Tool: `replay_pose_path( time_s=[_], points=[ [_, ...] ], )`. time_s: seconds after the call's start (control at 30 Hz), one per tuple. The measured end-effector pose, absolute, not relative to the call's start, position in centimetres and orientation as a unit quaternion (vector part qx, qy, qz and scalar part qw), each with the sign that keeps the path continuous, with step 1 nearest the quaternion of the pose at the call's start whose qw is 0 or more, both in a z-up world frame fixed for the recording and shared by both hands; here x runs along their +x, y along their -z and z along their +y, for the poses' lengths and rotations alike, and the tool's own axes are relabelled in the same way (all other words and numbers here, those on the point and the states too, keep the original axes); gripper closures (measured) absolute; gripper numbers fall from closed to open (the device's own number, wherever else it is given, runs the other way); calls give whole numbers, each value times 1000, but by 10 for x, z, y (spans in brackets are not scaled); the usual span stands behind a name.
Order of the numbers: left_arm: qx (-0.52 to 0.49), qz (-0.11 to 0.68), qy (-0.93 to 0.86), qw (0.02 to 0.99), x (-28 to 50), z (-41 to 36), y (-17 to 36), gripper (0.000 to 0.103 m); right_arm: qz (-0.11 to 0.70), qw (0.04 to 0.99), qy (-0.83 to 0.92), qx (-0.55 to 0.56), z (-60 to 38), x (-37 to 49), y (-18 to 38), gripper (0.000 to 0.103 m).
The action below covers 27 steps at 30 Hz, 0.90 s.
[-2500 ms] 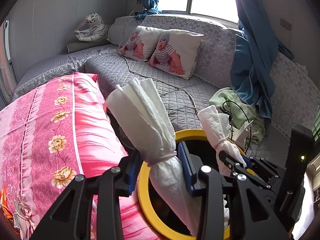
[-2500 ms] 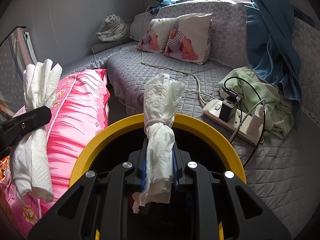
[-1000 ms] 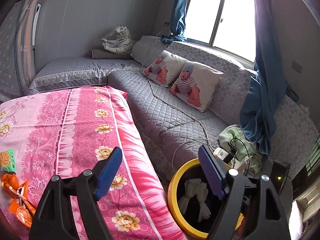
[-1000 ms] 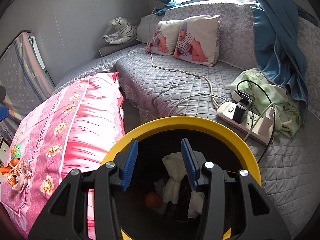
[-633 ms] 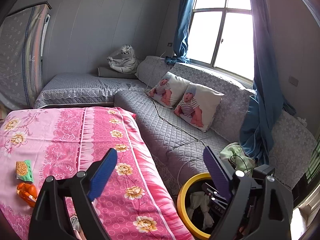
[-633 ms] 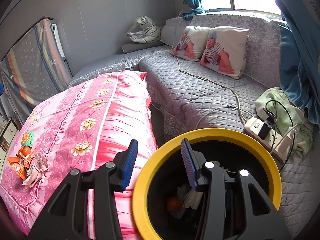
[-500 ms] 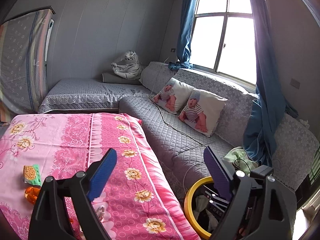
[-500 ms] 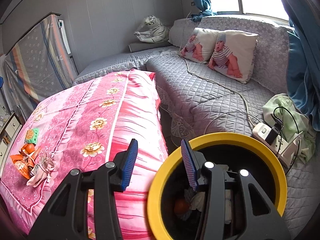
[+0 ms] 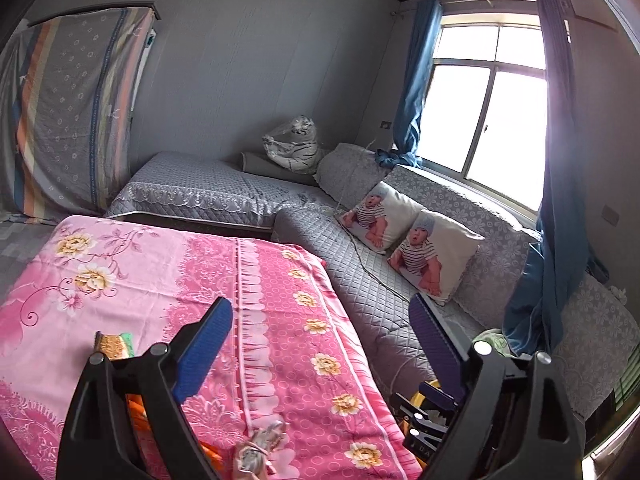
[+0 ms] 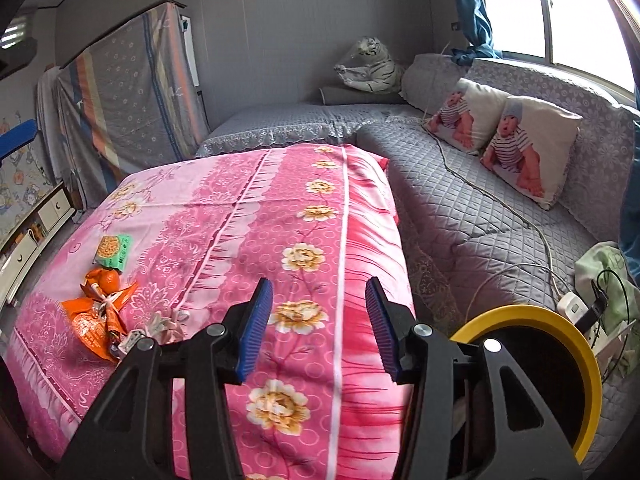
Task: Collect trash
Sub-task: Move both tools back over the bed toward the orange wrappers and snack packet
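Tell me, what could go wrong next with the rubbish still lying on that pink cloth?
The orange wrappers, the tangerine and a crumpled tissue lie bunched together, so a gripper might grab several at once or knock the round tangerine rolling. The green packet lies flat on the soft pink cloth, so closing on it may pinch cloth too.

Orange wrappers (image 10: 94, 320) lie crumpled left of the right gripper's fingers (image 10: 254, 326); green packet (image 10: 113, 252) flat beyond; yellow-rimmed bin (image 10: 560, 364) right.

Pink floral bed (image 10: 256, 216), orange wrappers (image 10: 94, 320), green packet (image 10: 113, 251)
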<state>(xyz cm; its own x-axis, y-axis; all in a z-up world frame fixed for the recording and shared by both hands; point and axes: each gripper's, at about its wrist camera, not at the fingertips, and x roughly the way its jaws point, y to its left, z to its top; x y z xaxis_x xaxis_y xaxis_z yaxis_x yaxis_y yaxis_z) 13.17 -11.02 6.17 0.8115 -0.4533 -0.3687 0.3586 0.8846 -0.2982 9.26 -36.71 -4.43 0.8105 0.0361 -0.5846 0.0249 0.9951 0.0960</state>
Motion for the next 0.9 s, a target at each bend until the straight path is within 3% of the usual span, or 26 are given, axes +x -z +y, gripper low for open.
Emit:
replay_pose_path(
  time_s=[0.47,0.9],
  points=[
    [-120,247,-19,961,180,79,-36,17,321,939,-125,1,-264,112,51,45],
    [-91,354,3,931,204,103,42,17,330,921,-202,-50,-214,100,72,40]
  ],
)
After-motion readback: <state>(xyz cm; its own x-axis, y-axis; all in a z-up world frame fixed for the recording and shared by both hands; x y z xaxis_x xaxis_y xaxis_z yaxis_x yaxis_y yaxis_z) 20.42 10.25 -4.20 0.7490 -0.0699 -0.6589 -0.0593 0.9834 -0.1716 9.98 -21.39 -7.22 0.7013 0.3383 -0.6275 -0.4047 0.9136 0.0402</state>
